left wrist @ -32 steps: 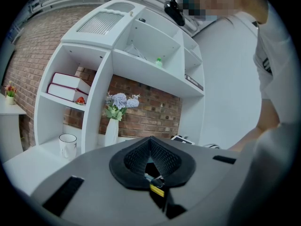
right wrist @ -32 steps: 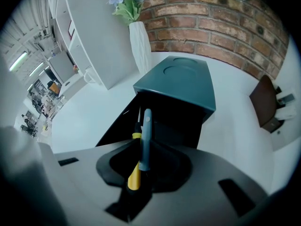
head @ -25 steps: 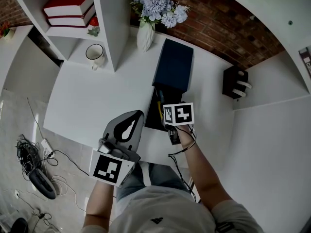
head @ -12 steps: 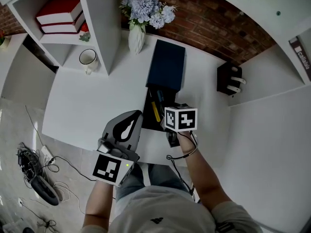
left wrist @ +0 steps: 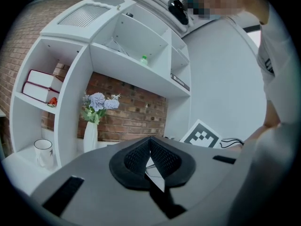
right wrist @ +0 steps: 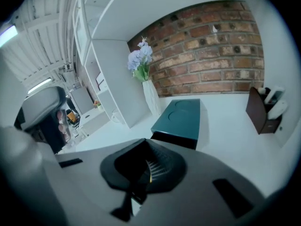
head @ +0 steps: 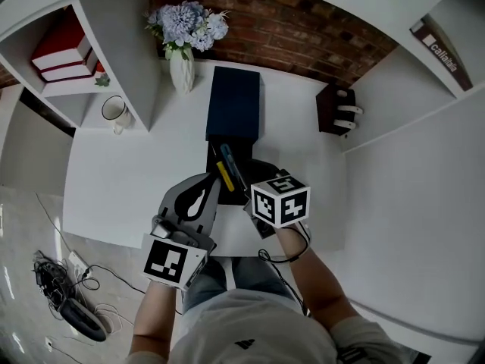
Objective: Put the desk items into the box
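A dark blue box [head: 233, 105] lies on the white desk [head: 129, 173], with its black tray [head: 217, 196] slid out toward me. In the tray lie a yellow pen [head: 224, 177] and a blue pen [head: 234, 170]. My right gripper [head: 254, 177] hovers at the tray's near right corner, jaws shut with nothing held. It looks along the teal lid [right wrist: 181, 117], and its jaws [right wrist: 148, 172] meet in a thin slit. My left gripper [head: 211, 182] rests shut at the tray's left side, above the desk's front edge. Its closed jaws [left wrist: 151, 161] point toward the shelves.
A white vase of blue flowers [head: 182, 67] stands behind the box. A mug [head: 115, 111] and red books [head: 61, 51] sit in the shelf unit at left. A dark holder with white items [head: 337, 111] stands at the right. Cables [head: 72, 309] lie on the floor.
My right gripper has drawn back from over the tray toward the desk's front edge, uncovering the pens. The left gripper has stayed put.
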`<state>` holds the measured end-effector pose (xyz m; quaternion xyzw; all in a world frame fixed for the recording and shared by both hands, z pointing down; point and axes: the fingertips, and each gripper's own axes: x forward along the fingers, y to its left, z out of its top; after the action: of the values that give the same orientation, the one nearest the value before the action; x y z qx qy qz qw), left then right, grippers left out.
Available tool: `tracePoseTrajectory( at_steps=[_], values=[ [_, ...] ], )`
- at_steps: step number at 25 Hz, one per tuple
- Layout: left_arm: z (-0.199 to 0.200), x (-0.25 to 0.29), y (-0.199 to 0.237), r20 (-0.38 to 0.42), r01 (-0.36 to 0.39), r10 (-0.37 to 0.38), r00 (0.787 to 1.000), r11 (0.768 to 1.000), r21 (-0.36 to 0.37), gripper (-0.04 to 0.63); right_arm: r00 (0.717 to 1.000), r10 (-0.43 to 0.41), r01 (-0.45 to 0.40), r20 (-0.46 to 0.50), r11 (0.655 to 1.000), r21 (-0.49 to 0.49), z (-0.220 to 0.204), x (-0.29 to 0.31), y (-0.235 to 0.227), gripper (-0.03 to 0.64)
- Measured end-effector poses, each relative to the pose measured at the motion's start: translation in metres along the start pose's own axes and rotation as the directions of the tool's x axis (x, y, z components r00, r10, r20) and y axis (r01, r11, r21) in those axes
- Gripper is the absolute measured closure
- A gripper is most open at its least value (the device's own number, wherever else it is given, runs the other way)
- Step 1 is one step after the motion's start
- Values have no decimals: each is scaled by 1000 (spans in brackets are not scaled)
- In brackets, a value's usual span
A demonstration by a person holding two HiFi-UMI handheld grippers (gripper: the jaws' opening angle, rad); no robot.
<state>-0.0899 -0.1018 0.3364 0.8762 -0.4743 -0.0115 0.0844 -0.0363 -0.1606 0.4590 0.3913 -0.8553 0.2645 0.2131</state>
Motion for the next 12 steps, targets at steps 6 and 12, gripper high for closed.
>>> tracePoseTrajectory(
  at_steps=[6, 12],
  values=[
    [4, 13, -20, -5, 70, -70, 998, 997, 14, 584, 992, 7, -2, 128, 999, -36, 21, -36, 10, 609],
    [6, 21, -37, -15, 120, -120, 993, 992, 25, 584, 971, 21, -7, 237, 998, -59, 38, -72, 21, 609]
  ],
)
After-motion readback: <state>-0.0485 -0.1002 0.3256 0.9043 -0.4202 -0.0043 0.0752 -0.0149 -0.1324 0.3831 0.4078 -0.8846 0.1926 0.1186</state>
